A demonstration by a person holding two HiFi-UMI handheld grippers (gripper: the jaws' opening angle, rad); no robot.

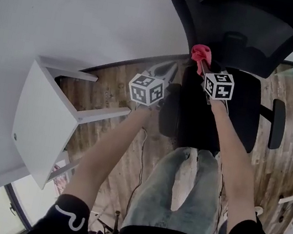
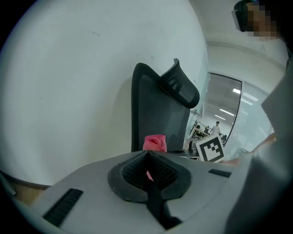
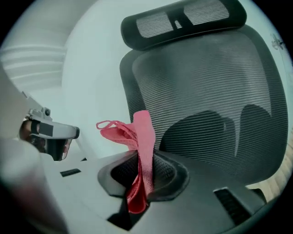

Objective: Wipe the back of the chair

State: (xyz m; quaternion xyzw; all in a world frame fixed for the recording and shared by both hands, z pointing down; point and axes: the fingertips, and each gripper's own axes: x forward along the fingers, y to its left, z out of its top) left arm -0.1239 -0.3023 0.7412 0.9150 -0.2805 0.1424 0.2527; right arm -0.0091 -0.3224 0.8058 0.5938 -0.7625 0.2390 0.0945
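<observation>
The right tongs [image 3: 143, 170], clamped on a pink cloth [image 3: 143, 137], point straight at the chair back [image 3: 206, 87], which stands upright just ahead of them, while the left tongs [image 2: 149, 171], pressed together on nothing, wait farther off beside the chair.

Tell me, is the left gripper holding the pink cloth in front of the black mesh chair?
No. The right gripper holds the pink cloth in front of the black mesh chair; the right gripper view shows it clamped between the jaws.
</observation>
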